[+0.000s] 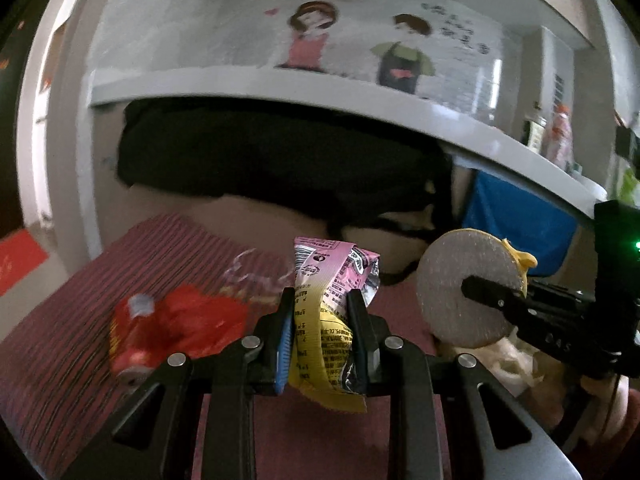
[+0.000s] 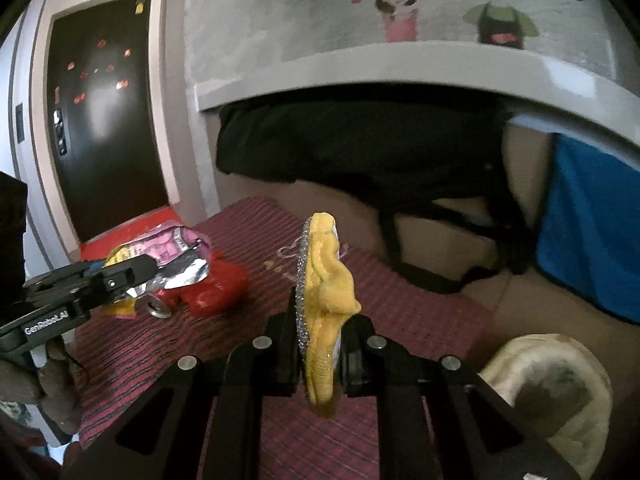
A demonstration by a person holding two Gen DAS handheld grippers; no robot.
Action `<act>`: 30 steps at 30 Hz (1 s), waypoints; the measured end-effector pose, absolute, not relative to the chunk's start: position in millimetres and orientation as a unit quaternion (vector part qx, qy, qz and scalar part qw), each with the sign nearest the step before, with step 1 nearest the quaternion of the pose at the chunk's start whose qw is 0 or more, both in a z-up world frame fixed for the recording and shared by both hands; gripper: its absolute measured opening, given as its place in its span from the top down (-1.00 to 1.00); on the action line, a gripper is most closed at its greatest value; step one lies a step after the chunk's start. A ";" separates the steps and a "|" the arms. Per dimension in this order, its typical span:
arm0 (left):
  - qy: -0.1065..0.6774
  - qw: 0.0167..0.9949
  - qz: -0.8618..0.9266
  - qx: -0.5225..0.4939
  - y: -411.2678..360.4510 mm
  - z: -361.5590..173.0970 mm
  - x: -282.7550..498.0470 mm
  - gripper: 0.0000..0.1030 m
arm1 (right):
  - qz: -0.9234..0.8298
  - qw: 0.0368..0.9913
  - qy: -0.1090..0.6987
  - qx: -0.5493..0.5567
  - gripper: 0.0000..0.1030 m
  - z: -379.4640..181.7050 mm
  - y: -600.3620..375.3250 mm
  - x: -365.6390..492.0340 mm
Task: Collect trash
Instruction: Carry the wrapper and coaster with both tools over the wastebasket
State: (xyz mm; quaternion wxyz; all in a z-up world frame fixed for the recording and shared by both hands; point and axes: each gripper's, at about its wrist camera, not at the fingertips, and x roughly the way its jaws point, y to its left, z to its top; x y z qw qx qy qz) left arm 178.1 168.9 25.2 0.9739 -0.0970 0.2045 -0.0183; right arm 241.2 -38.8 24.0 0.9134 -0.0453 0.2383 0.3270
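My left gripper [image 1: 320, 300] is shut on a crumpled pink and yellow snack wrapper [image 1: 332, 280], held above a dark red striped mat [image 1: 60, 320]. The same wrapper [image 2: 160, 256] shows at the left of the right wrist view, in the left gripper [image 2: 136, 268]. My right gripper [image 2: 320, 316] is shut on a round scrubbing pad [image 2: 324, 280], yellow on one side and grey on the other, held edge-on. From the left wrist view the pad [image 1: 460, 280] shows its grey face, with the right gripper [image 1: 480, 292] on it. A crushed red can [image 1: 160, 328] lies on the mat.
A white table edge [image 1: 280, 84] runs across, with a dark bag [image 1: 260, 160] and a blue cloth [image 1: 520, 216] under it. A cream fuzzy slipper [image 2: 552, 384] lies at the lower right. A dark door [image 2: 100, 112] stands at the left. A clear plastic scrap [image 1: 256, 276] lies on the mat.
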 end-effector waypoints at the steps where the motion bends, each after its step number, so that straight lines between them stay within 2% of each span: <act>1: 0.199 0.975 -0.024 -0.090 157.5 28.9 182.8 0.50 | 0.321 0.917 0.234 -0.041 0.75 26.5 -50.4 240.4; 9: 0.156 0.984 -0.074 -0.035 53.3 45.6 218.1 0.50 | 0.254 0.946 0.204 -0.006 0.75 40.7 -148.0 242.8; 16: 0.160 0.979 -0.127 -0.022 -26.3 38.5 248.8 0.50 | 0.175 0.965 0.194 0.006 0.75 35.8 -227.4 247.7; 30: 0.210 0.961 -0.175 -0.036 -84.6 3.4 283.3 0.50 | 0.123 0.967 0.217 0.043 0.75 -1.5 -290.9 262.8</act>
